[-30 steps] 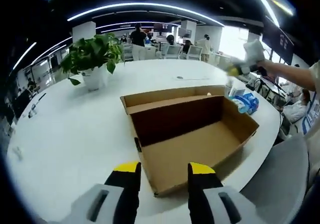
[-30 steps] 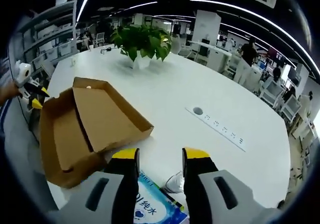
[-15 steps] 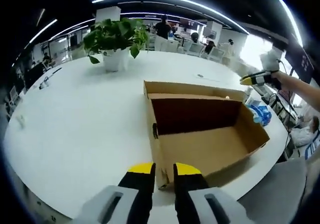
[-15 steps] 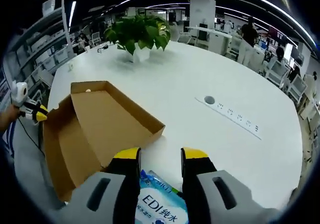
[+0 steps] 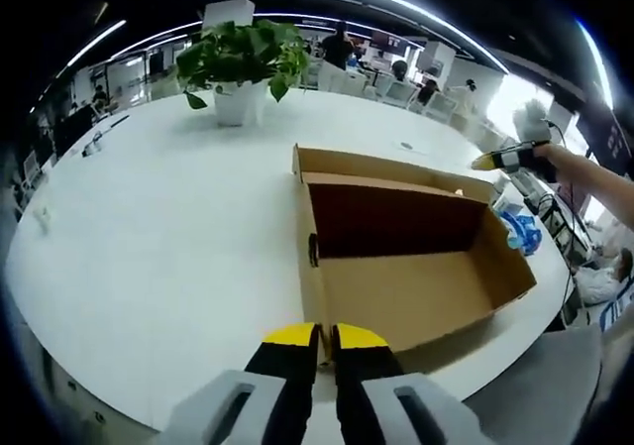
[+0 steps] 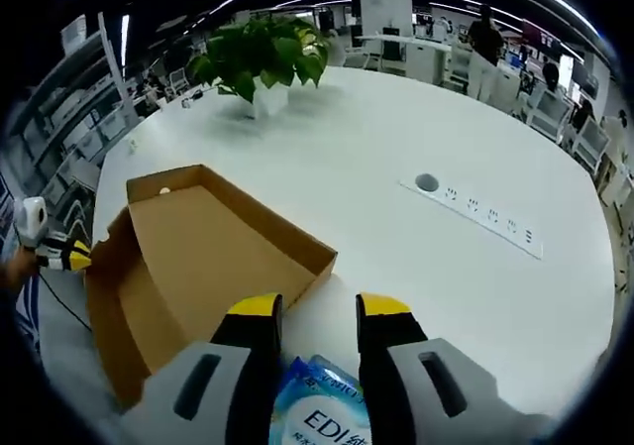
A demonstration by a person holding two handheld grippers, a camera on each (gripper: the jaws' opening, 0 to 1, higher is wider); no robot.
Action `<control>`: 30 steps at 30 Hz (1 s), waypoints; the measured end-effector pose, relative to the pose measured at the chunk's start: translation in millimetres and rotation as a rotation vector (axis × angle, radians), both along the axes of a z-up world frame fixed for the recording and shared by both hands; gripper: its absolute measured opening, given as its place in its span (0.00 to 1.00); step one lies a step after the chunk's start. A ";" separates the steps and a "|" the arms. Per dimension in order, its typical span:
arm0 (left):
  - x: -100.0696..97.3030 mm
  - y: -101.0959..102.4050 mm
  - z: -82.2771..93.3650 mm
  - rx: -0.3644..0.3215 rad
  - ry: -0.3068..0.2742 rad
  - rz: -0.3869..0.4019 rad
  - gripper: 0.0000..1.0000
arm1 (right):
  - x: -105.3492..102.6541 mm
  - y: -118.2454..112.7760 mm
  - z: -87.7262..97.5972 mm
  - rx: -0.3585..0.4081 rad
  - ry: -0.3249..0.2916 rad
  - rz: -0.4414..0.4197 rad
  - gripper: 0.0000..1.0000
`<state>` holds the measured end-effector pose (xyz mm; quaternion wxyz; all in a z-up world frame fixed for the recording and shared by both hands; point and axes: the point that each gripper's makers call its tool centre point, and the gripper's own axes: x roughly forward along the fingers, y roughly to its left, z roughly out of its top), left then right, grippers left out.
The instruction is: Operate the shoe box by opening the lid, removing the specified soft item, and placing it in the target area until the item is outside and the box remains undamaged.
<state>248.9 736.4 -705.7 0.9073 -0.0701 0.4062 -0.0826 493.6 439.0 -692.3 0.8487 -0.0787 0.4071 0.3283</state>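
The cardboard shoe box (image 5: 416, 257) lies open on the white table (image 5: 149, 237), its lid folded back on the far side and its brown inside bare. In the left gripper view the left gripper (image 5: 325, 338) sits at the box's near corner, jaws drawn almost together with only a thin slit between the yellow tips; whether they pinch the cardboard edge I cannot tell. At the far right, the right gripper (image 5: 487, 162) appears in a hand, above a blue-and-white soft pack (image 5: 522, 233) lying on the table just beyond the box's right wall.

In the right gripper view the right gripper (image 6: 315, 308) has its jaws apart, holding nothing, with the soft pack (image 6: 322, 410) directly below them beside the box (image 6: 198, 267). A potted plant (image 6: 260, 58) stands far off, and a power strip (image 6: 485, 215) lies to the right.
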 end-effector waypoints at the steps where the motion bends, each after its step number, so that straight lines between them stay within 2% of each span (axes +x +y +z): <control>1: 0.0 0.1 -0.2 -0.002 0.005 0.002 0.05 | 0.0 2.3 -1.5 0.004 0.009 -0.001 0.27; 8: -0.2 0.0 -0.9 0.006 0.027 -0.011 0.04 | 8.4 16.1 -15.8 0.007 0.077 -0.041 0.25; 18: -0.7 -0.2 -0.9 0.000 0.032 -0.010 0.04 | 12.0 22.3 -39.2 -0.008 0.202 -0.140 0.21; 28: -0.8 1.3 -1.5 -0.011 0.032 -0.002 0.04 | 5.6 23.8 -46.5 -0.017 0.275 -0.210 0.04; 30: -0.7 1.5 -1.6 -0.011 0.032 -0.001 0.04 | 6.4 22.7 -46.6 -0.020 0.269 -0.219 0.04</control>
